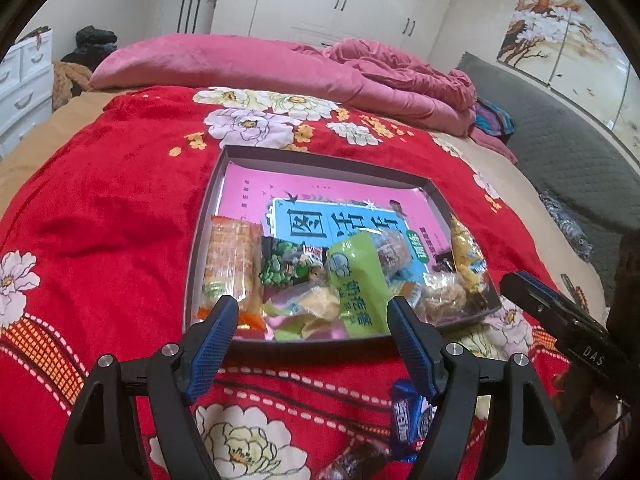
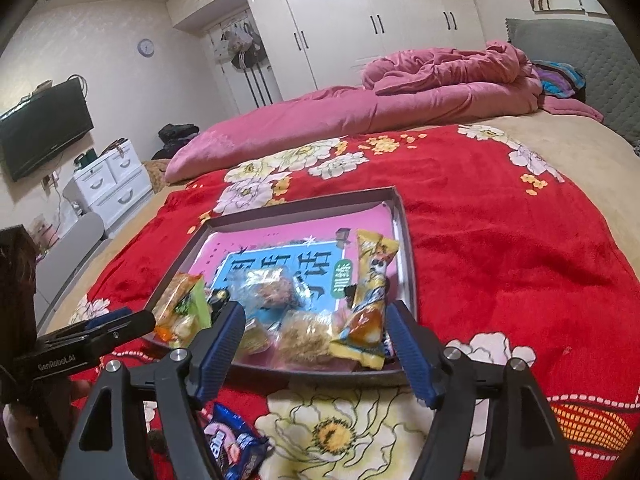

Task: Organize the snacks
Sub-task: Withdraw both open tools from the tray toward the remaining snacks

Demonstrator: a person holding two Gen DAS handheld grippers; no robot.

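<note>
A dark shallow tray (image 1: 208,200) (image 2: 404,216) with a pink and blue book lining its floor lies on the red floral blanket. Several wrapped snacks are piled at its near end: an orange cracker pack (image 1: 230,264), a green pack (image 1: 354,280), a yellow pack (image 2: 370,280). A blue Oreo pack (image 1: 412,416) (image 2: 232,440) and a brown wrapped snack (image 1: 356,460) lie on the blanket in front of the tray. My left gripper (image 1: 314,312) is open and empty above the tray's near edge. My right gripper (image 2: 314,318) is open and empty, also over the near edge.
The red blanket (image 1: 120,208) covers a bed, with a rumpled pink quilt (image 1: 280,68) behind the tray. White wardrobes (image 2: 360,20) stand at the back, a white drawer unit (image 2: 108,184) and a wall television (image 2: 40,128) at the left.
</note>
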